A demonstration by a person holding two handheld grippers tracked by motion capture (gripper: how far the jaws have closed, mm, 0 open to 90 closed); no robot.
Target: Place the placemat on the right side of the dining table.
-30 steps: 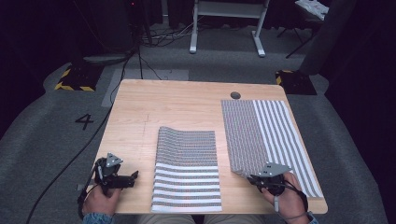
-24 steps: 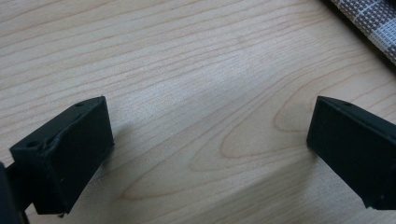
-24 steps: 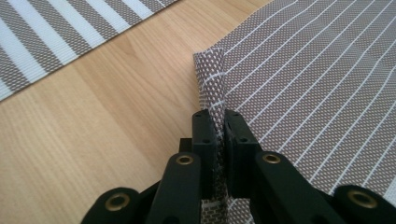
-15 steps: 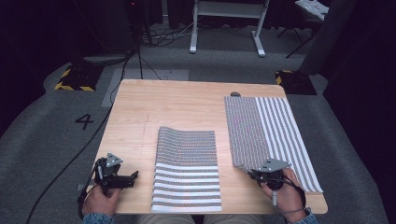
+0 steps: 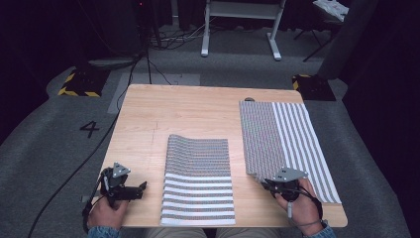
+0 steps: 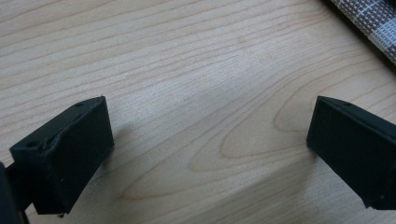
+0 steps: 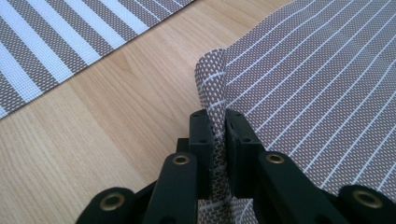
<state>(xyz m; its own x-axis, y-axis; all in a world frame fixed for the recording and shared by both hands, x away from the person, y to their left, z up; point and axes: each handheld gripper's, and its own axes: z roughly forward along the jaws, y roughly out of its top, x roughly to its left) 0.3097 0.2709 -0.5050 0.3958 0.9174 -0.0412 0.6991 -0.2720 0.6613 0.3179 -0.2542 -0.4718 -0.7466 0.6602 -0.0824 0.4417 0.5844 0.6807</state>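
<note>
Clearly pinched between the closed jaws of the right gripper [image 7: 219, 135] is the near corner of the folded striped mat [image 5: 277, 136], a woven brown-and-white sheet at the table's [image 5: 188, 111] right side, doubled lengthwise. Folding appears about half done. The left gripper [image 5: 132, 190], jaws wide apart, rests empty on bare wood beside a second mat [image 5: 199, 186], itself partly folded, near front centre.

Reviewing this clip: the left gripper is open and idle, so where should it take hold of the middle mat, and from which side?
Probably the middle mat's near left corner, approached from its left edge. The mat lies flat and folded, so only an edge offers anything to pinch, and the open left gripper sits beside that edge already. The right gripper is pinching the right mat's corner the same way.
</note>
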